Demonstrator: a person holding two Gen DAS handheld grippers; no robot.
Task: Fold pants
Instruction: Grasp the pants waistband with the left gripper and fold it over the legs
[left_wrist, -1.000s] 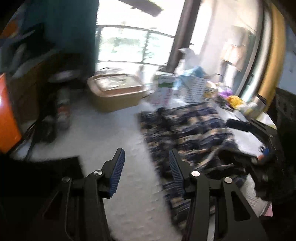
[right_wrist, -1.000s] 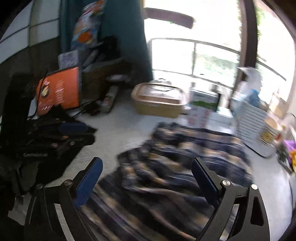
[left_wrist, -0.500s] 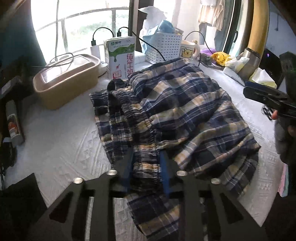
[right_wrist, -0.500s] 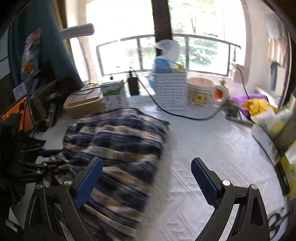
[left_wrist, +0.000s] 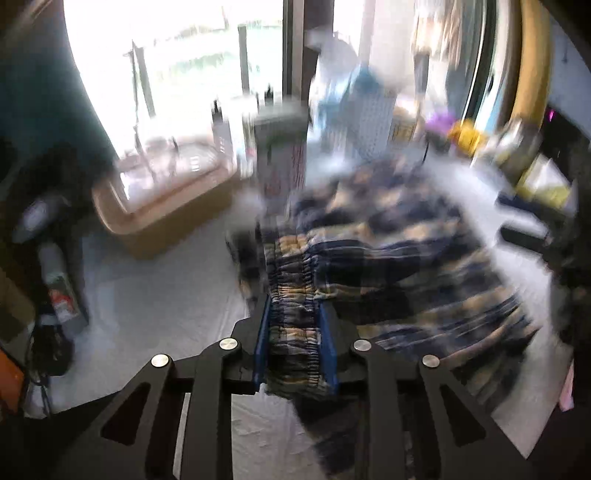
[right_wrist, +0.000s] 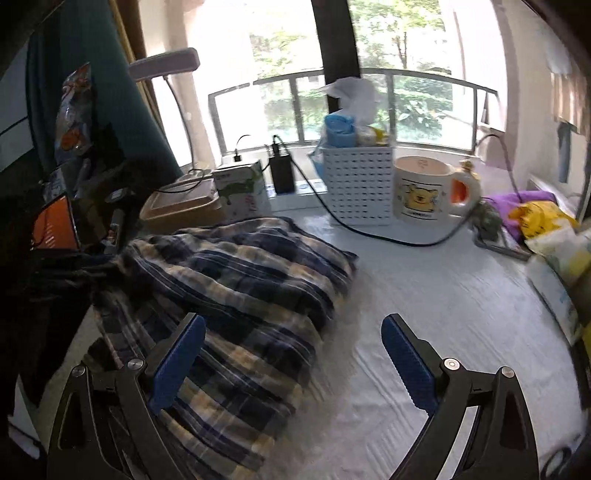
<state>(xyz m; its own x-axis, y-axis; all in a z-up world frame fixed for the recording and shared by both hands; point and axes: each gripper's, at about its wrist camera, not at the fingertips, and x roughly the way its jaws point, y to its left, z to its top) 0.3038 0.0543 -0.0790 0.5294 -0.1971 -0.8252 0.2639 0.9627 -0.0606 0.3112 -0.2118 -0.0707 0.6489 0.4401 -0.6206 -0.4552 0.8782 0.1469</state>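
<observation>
The pants (right_wrist: 236, 295) were a soft plaid pair in navy, cream and tan, lying crumpled in a loose heap on the white textured surface. They were not yet folded flat: the fabric bunched in rolls and creases, one part lying over another. The gathered elastic waistband (left_wrist: 295, 317) ran toward the near edge of the heap, its ruched ridges visible though the left view was blurred by motion. In the right view the heap spread from the left side toward the middle, its far edge rounded and raised.
</observation>
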